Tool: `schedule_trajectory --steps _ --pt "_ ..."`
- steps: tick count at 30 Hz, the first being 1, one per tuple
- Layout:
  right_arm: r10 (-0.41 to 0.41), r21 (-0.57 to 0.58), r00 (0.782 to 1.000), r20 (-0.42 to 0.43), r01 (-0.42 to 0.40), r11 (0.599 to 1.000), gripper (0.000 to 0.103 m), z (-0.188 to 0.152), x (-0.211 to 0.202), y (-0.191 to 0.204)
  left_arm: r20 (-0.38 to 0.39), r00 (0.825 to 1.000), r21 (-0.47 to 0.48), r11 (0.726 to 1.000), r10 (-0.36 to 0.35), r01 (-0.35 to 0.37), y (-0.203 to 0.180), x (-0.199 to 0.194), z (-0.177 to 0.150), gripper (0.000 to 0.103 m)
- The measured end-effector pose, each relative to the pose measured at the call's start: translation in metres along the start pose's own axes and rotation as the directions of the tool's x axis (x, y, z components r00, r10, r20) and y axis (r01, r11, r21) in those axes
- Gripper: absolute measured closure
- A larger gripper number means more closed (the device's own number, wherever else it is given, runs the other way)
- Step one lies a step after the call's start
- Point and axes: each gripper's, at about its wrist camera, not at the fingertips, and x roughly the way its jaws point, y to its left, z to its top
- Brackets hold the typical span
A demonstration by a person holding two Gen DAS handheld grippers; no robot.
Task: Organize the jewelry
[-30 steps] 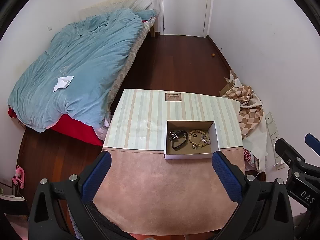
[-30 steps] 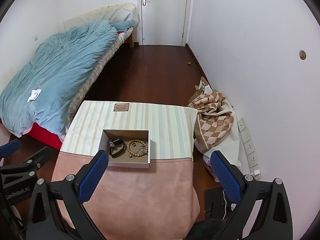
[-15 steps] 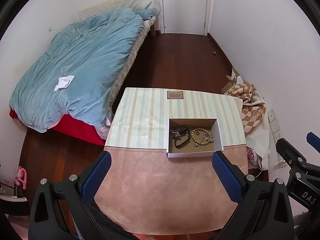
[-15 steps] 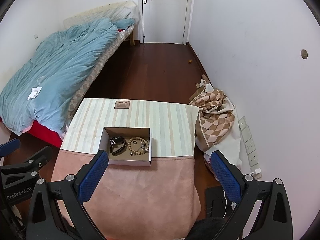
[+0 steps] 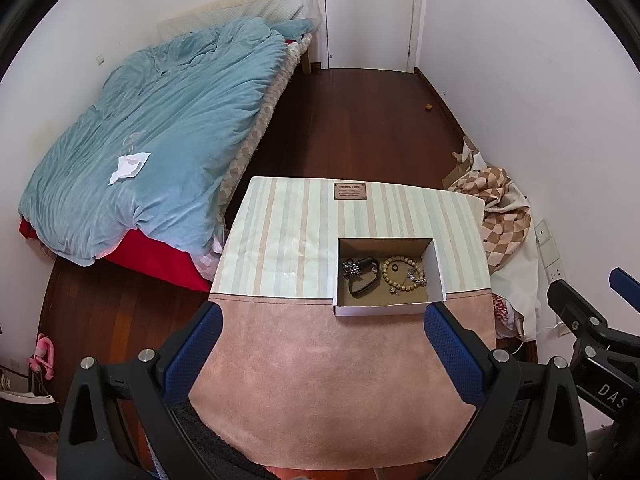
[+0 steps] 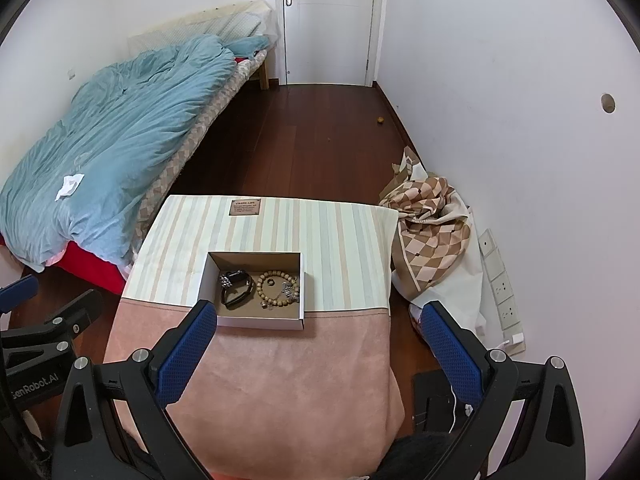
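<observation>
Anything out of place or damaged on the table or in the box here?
Nothing on the table stands out. The box sits square, holding a beaded bracelet, black band and silver pieces. Both claws hang open above.

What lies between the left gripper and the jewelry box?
Only bare pink tablecloth separates the left gripper from the jewelry box, seen in the left wrist view.
</observation>
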Motion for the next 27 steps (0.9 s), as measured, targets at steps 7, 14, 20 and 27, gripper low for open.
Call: schedule_trajectory --steps 7,14,20,27 --pt "0.004 0.002 1.0 -0.004 -0.004 1.0 0.0 -0.0028 0.0006 -0.0004 0.005 1.0 0.001 1.0 0.006 -0.006 0.0001 -0.0037 -0.0005 0.0" --pt "0.003 0.003 1.0 -0.003 -0.003 1.0 0.0 -0.003 -0.0001 -0.0013 0.008 1.0 0.004 1.0 0.007 -0.007 0.0006 -0.0039 -0.0011 0.0" --pt "0.007 0.003 1.0 0.001 -0.007 1.0 0.0 -0.0035 -0.0024 -0.0022 0.006 1.0 0.002 1.0 0.006 -0.006 0.001 -0.0042 -0.0016 0.0" --pt "0.005 -0.001 1.0 0.004 -0.005 1.0 0.0 -0.0041 -0.0031 -0.0026 0.005 1.0 -0.004 1.0 0.005 -0.005 0.0013 -0.0053 -0.004 0.0"
